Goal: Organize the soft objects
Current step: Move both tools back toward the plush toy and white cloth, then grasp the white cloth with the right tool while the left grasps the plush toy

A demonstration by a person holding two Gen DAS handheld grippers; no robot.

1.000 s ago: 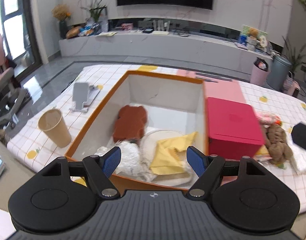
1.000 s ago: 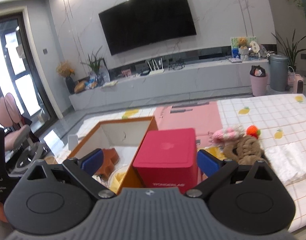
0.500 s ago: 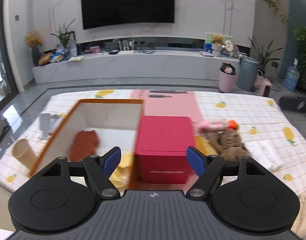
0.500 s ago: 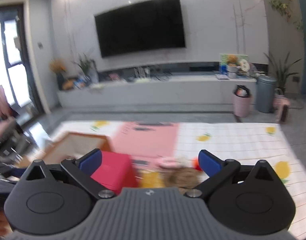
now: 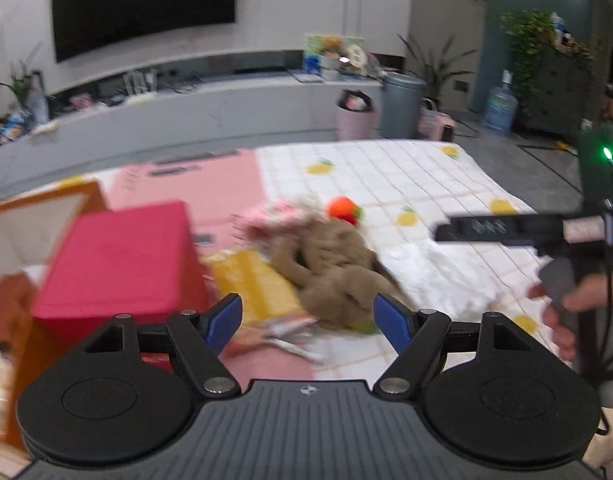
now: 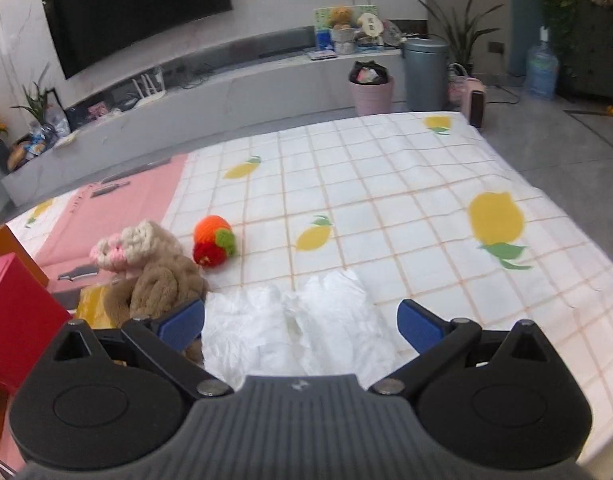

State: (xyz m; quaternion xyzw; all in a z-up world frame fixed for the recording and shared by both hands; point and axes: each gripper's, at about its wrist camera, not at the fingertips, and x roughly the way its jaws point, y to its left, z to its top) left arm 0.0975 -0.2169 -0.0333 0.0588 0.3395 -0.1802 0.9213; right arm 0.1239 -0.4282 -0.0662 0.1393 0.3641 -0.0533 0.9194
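Reach-in step: right gripper (image 6: 300,322), jaws wide and empty, hovers over crumpled white cloth (image 6: 290,328); next, descend and pinch.

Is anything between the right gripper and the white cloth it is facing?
Nothing visible. The right gripper is open, and the white cloth lies on the tablecloth straight ahead between its fingers. The brown plush toy sits off to the cloth's left, beside the left finger, not in the path.

Brown plush (image 6: 162,280) beside crumpled white cloth (image 6: 290,328), orange knit ball (image 6: 212,240)
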